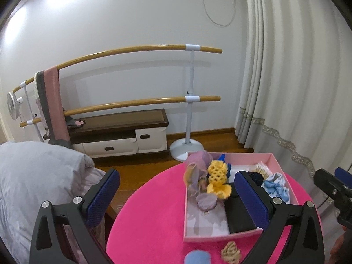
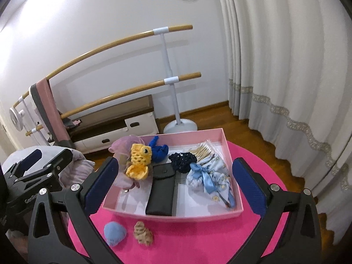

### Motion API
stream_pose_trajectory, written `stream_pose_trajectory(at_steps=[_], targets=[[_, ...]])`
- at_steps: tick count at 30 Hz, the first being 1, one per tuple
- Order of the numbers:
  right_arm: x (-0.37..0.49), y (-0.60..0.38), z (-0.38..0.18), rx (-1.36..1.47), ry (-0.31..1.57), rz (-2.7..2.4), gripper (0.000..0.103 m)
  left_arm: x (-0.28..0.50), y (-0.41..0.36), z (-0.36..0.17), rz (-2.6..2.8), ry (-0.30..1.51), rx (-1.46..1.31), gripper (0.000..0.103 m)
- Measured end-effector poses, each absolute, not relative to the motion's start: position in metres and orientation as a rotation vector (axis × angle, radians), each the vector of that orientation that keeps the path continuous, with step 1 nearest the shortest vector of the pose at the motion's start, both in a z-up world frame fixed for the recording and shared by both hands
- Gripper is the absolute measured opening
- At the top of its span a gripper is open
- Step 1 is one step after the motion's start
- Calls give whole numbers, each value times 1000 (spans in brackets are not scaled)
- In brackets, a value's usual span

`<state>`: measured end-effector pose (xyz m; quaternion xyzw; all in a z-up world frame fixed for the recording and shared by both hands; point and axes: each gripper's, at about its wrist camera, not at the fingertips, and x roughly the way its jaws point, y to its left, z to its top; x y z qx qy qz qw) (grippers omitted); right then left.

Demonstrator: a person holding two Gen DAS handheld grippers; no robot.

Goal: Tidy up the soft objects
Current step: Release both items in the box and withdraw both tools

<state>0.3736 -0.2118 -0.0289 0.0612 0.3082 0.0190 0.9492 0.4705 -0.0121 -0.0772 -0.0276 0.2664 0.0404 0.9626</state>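
A pink box (image 2: 228,151) sits on the round pink counter (image 2: 198,237) and holds most of the soft things: a yellow crochet toy (image 2: 138,160) lies against a pale purple gauzy cloth (image 2: 122,146) at the box's left side, a blue knitted piece (image 2: 158,150) sits just behind it, a dark navy net (image 2: 183,158) lies near the middle, and a light blue printed cloth with a satin bow (image 2: 209,176) fills the right side. A flat black case (image 2: 161,189) lies lengthwise in the middle of the box, and a packet of cotton swabs (image 2: 203,148) rests at the back right. Outside the box, on the counter's near edge, a light blue pom-pom (image 2: 114,233) and a beige crochet piece (image 2: 143,233) lie just beside each other. The left claw (image 1: 176,195) hangs open over the counter's left edge, holding nothing, its right finger over the box. The right claw (image 2: 173,189) is spread wide over the box, also empty. Behind stand a ballet barre (image 1: 140,50) draped with a pink towel (image 1: 55,101), a low bench (image 1: 118,129), a bed (image 1: 33,176) and white curtains (image 1: 297,66).
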Motion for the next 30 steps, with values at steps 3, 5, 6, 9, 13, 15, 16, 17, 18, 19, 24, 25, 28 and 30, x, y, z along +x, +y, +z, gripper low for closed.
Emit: stream_pose_trajectory(at_steps=[3,5,6,9,13,15,16,17,18,19,24,25,28,30], targets=[[356,-207,-25,113,608,37,103,446,-5,-77,92,525,-55,103],[344,-205,-21,102,592,29,103,430,-2,-76,96,518,-56,103],[338,-203,-19,95,584,26,103,422,0,-73,95,517,-56,103],[324,-199,-15,86,566,22,103,405,1,-71,91,510,-54,103],[308,-194,-8,77,544,18,103,383,4,-65,79,500,-55,103],[303,-194,-6,77,534,12,103,370,4,-61,71,493,-48,103],[299,-194,-5,75,529,6,103,365,4,-60,70,489,-46,103],[295,-194,-4,76,524,3,103,359,4,-59,66,485,-42,103],[291,-194,-4,79,521,2,103,353,4,-58,62,483,-40,103],[287,-194,-4,79,518,-2,103,348,4,-58,56,478,-37,103],[273,-195,-8,91,520,-19,103,330,6,-57,50,473,-35,103],[271,-195,-9,92,521,-21,103,326,6,-57,49,473,-37,103],[265,-195,-12,90,522,-32,103,318,7,-58,52,477,-38,103],[260,-196,-14,91,524,-36,103,311,7,-59,53,481,-34,103]])
